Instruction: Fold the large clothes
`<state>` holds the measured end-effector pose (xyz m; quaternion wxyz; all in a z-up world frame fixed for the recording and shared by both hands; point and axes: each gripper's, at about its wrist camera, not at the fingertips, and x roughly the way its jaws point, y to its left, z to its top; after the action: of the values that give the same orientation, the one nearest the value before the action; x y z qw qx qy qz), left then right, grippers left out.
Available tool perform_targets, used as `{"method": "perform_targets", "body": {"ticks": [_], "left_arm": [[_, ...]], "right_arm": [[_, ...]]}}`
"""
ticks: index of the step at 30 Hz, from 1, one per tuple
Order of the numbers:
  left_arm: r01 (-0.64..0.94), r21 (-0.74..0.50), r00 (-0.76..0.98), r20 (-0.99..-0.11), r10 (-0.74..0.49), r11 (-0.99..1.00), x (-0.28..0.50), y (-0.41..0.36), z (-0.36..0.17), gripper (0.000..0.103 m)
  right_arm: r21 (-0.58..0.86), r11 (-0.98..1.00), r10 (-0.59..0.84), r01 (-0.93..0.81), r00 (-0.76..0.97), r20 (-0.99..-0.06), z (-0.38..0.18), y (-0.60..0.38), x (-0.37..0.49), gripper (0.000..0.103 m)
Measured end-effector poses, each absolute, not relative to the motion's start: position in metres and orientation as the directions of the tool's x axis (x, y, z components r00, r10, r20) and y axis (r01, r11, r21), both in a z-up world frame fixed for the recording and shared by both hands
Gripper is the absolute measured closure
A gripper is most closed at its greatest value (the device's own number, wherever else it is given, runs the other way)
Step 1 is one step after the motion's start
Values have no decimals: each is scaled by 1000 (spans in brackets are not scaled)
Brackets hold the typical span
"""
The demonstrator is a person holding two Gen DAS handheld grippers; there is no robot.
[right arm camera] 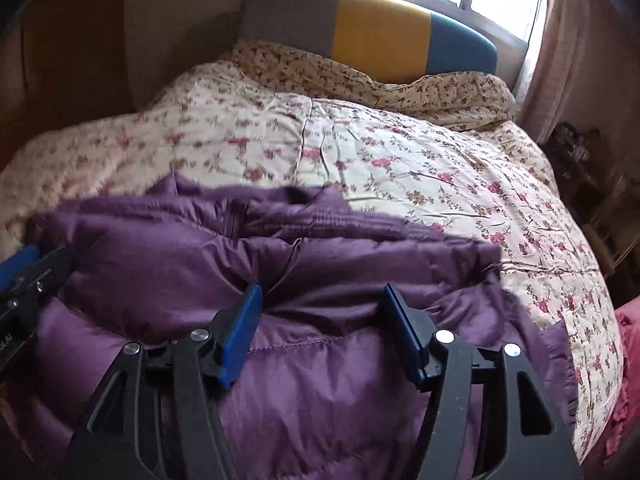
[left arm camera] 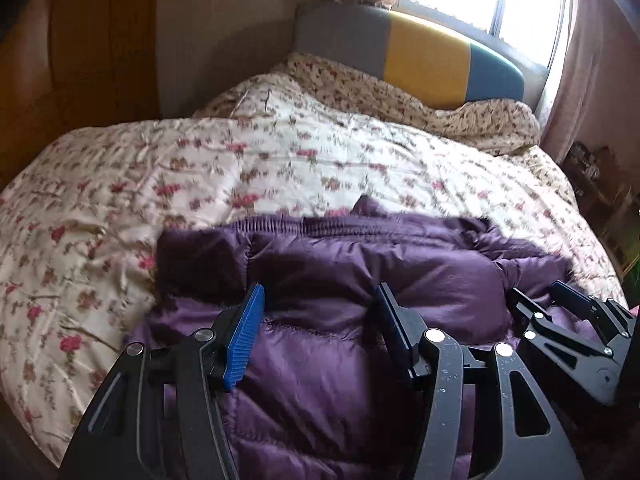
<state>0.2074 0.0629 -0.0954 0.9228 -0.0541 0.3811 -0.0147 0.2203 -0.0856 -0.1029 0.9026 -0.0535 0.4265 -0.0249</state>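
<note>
Left gripper (left arm camera: pixel 320 300): jaws spread wide, gripping nothing that I can see, purple puffer jacket (left arm camera: pixel 340 280) bulging between them. Right gripper (right arm camera: pixel 322 300): same, alongside. Jacket lies directly ahead and below, long axis roughly crosswise on the floral bed (left arm camera: pixel 280 152); both equally near. Near hem cut off; blur hides, I think, any tip contact.

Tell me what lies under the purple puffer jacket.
The purple puffer jacket rests on a floral quilt covering the bed. The quilt shows on the far side and both flanks. Whatever lies directly beneath the jacket is covered, so nothing more can be told.
</note>
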Motion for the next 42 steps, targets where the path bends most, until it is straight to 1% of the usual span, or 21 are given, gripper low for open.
{"method": "perform_targets", "body": {"ticks": [4,10,28,33,38,42], "left_arm": [[-4,-88,728,-683,-58,996,204,60,-111,44],[-14,-99,731,-680,-58,995,208,59,-124,44],[-19,-122,736,-673,-69,992,208,60,-129,44],[-18,-122,736,-673,-69,992,208,61,-129,44],[-19,-120,734,-675,-68,993,208,61,-129,44],[-19,-123,734,-675,-70,992,208,62,-129,44]], "right_arm": [[-124,992,-94,-3,637,-765,-121,-85,224,40],[-126,992,-95,-3,637,-765,-138,-85,232,39],[-119,993,-90,-3,637,-765,-140,-87,232,39],[-118,993,-90,-3,632,-770,-139,-87,232,39],[-89,996,-64,-8,622,-781,-126,-91,230,39],[-79,997,-50,-15,659,-750,-102,-92,212,41]]}}
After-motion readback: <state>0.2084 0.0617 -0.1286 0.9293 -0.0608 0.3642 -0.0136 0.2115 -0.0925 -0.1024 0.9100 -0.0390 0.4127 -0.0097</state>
